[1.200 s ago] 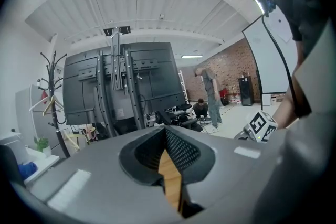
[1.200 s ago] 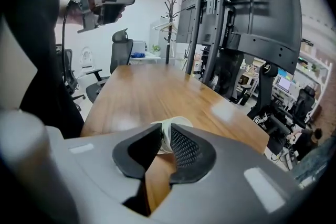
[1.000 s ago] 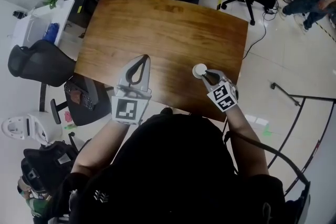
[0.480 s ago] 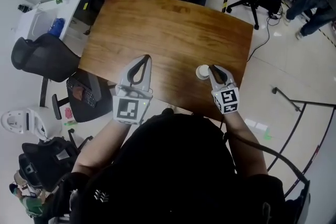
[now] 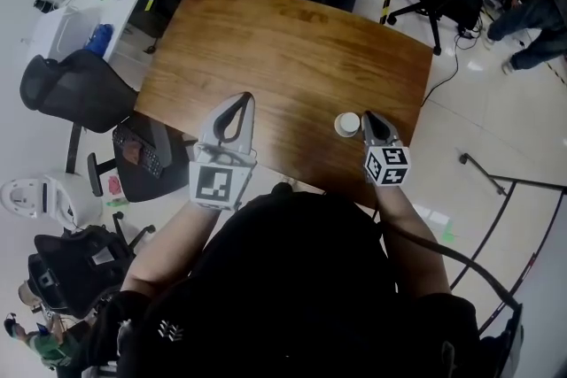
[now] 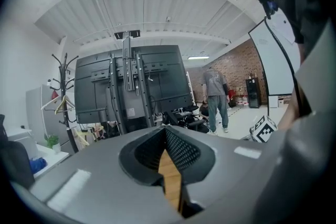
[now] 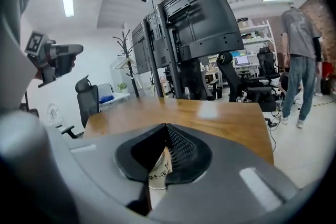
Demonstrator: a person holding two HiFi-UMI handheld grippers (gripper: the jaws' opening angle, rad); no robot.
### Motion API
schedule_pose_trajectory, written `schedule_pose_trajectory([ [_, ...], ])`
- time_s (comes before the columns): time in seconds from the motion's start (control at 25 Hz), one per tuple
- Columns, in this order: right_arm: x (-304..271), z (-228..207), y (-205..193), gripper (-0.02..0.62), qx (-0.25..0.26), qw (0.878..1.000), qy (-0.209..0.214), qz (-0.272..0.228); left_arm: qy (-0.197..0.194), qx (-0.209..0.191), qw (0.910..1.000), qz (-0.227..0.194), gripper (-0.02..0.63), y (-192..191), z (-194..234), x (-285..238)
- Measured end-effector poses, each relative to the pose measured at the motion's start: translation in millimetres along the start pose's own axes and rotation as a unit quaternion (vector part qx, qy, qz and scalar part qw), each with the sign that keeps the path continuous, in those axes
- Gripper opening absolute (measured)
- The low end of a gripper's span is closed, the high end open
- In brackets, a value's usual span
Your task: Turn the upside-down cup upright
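A white paper cup with dark print stands on the wooden table near its front right corner; its top looks like an open rim. My right gripper lies just right of the cup, apart from it. Its jaws are closing and meet at the tips, with nothing between them. In the right gripper view the cup shows through the gap behind the shut tips of the right gripper. My left gripper rests shut and empty over the table's front left. In the left gripper view the left gripper shows only table wood through its gap.
Black office chairs and a white cabinet stand left of the table. A tall monitor stand rises beyond the far edge. A person stands off to the right. The table's front edge runs just below both grippers.
The right gripper let go of the cup, rolled level and drew off to the cup's right, then its jaws shut. The cup now stands free. The left gripper stayed put.
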State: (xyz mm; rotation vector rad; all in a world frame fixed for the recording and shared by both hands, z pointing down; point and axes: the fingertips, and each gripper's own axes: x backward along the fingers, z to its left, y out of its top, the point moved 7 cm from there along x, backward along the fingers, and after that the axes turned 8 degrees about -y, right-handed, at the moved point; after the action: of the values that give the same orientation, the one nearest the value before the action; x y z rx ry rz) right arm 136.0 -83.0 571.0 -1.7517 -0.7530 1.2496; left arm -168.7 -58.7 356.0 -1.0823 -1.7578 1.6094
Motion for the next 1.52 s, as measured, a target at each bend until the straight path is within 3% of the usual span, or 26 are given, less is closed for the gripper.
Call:
schedule_pose_trajectory([
  [0.12,-5,4,-5,0.017,0.008,1.0,0.0,0.019,0.004,0.005,1.0,0.003,0.0,-1,3,1],
  [0.24,-8,7,-10,0.098,0.007,0.999,0.016,0.038,0.007,0.003,1.0,0.006,0.0,-3,6,4],
  [0.48,-15,5,-20,0.073,-0.015,0.997,0.017,0.074,0.014,0.006,0.9999,0.006,0.0,-5,12,7],
  [0.64,-17,11,-16,0.023,0.009,0.997,0.018,0.08,0.013,0.007,0.9999,0.005,0.0,-7,14,6],
  [0.88,-4,-11,5,0.015,0.093,0.991,-0.072,0.059,0.006,0.007,1.0,-0.003,0.0,-5,15,2],
  [0.96,-1,-19,12,0.015,0.134,0.983,-0.106,0.065,0.003,0.008,1.0,-0.005,0.0,-4,13,1],
  [1.12,1,-27,19,0.015,0.228,0.955,-0.161,0.097,-0.004,0.004,1.0,-0.007,0.0,-3,12,-1],
  [1.24,-4,-20,18,0.015,0.267,0.944,-0.155,0.115,-0.003,0.003,1.0,-0.008,0.0,-2,14,-1],
  [1.52,-11,16,-6,0.014,0.259,0.955,-0.1,0.108,0.005,0.0,1.0,-0.006,0.0,-1,19,6],
])
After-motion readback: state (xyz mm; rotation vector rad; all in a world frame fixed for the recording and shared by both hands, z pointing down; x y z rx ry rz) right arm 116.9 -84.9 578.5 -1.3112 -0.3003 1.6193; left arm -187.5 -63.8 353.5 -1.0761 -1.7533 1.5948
